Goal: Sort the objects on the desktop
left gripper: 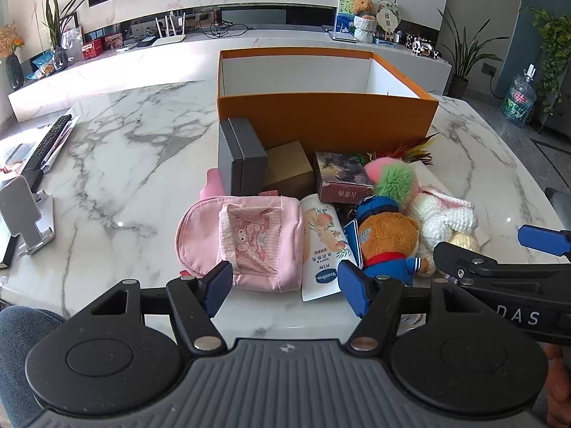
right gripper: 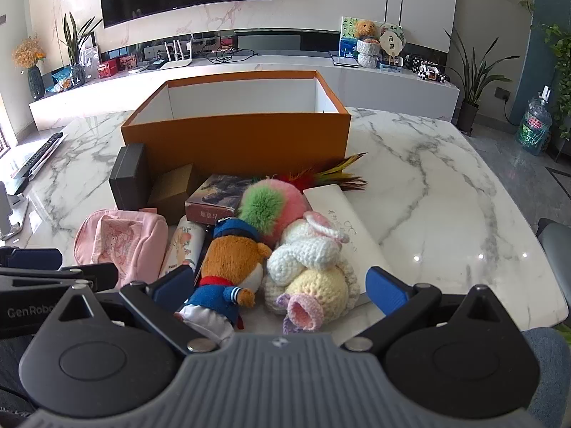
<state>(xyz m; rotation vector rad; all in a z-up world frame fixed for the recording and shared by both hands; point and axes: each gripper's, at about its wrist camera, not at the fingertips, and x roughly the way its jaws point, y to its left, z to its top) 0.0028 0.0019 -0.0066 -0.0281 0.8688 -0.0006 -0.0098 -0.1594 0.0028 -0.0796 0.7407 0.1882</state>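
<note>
On the marble table [left gripper: 125, 164], toy pile lying just before the orange box [left gripper: 321, 121], lotion tube [left gripper: 323, 246] pointing cap toward six o'clock, left gripper [left gripper: 285, 285] gaping wide over pink pouch [left gripper: 239, 242], right gripper [right gripper: 282, 285] gaping wide around bear [right gripper: 232, 267] and knitted bunny [right gripper: 310, 267], white flat box [right gripper: 342, 221] showing only in right view.

Both wrist views tilt down, close over the shared clutter (orange box [left gripper: 326, 121] behind).

Glossy marble table [left gripper: 117, 164]; matt orange cardboard box [left gripper: 321, 121]; soft pink cloth pouch [left gripper: 246, 239]; rough crocheted yarn rabbit [right gripper: 314, 267]
</note>
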